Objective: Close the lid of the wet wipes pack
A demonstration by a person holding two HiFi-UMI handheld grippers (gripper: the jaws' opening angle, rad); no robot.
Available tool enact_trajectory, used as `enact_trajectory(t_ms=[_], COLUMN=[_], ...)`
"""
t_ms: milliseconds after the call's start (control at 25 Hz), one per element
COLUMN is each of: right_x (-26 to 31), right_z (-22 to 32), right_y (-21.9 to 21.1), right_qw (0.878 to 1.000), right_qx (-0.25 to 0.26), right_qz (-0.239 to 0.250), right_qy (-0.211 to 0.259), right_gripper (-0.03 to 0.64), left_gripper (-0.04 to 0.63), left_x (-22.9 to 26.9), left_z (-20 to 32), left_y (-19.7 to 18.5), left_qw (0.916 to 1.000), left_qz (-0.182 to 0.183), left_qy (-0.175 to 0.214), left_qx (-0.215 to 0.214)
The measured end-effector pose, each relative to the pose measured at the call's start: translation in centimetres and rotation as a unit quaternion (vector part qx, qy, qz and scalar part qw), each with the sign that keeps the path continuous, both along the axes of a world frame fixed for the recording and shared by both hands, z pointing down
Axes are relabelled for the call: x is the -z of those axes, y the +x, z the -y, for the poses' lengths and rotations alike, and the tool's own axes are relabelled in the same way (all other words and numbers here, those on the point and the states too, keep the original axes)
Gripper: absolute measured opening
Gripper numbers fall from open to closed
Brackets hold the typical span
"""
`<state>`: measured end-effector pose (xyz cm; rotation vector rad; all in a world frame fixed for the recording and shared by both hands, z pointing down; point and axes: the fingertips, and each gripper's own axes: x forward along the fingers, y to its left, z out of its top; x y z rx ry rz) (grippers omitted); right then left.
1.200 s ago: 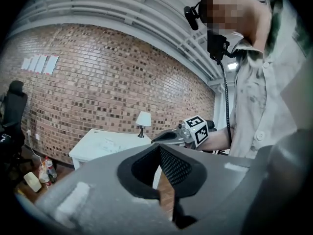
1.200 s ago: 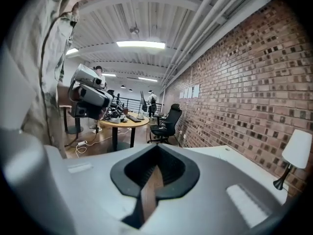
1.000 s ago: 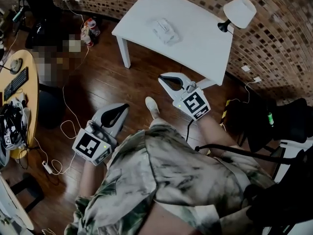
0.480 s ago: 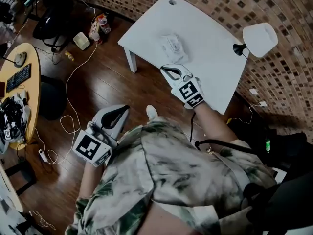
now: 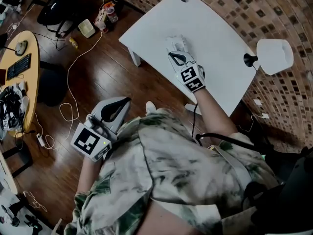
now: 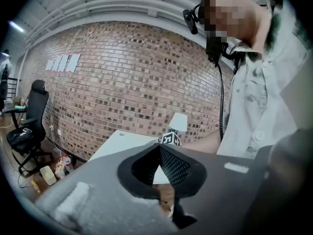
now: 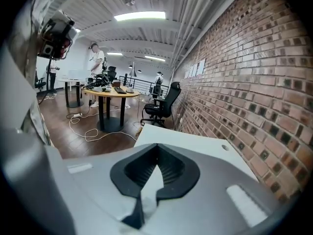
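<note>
- The wet wipes pack (image 5: 176,43) lies near the middle of the white bench (image 5: 215,28). The right tongs (image 5: 174,54) are right over the end of the pack nearest the person.
- I think the pack could slide on the smooth bench. That would happen if the tongs push it sideways and not down, because nothing holds it in place.
- The lid might pop up again if the push lands off to one side. The tongs cover the lid, so I cannot tell how far open it is.
- The right arm is stretched out over the near edge of the bench, and the tongs point away from the person. Their two tips are pressed together with nothing between them.
- The left tongs (image 5: 125,102) hang low by the person's side, over the floor (image 5: 98,72), well away from the bench. Their tips are together too and hold nothing.
</note>
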<state>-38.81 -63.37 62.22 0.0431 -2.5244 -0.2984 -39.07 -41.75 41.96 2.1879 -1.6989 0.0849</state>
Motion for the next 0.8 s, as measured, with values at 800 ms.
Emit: enact_trajectory(t_ms=[800], right_x=[-6.0], right_z=[7.7], right_y=[2.5], right_qw=[0.997], right_qx=[-0.048], right_qz=[-0.049], right_qy=[-0.020], right_gripper=[0.006], left_gripper=[0.000], left_x=[-1.0], left_z=[4.7], left_y=[-0.6], left_qw=[0.9996], left_qz=[0.005], left_qy=[-0.027], left_qx=[0.006])
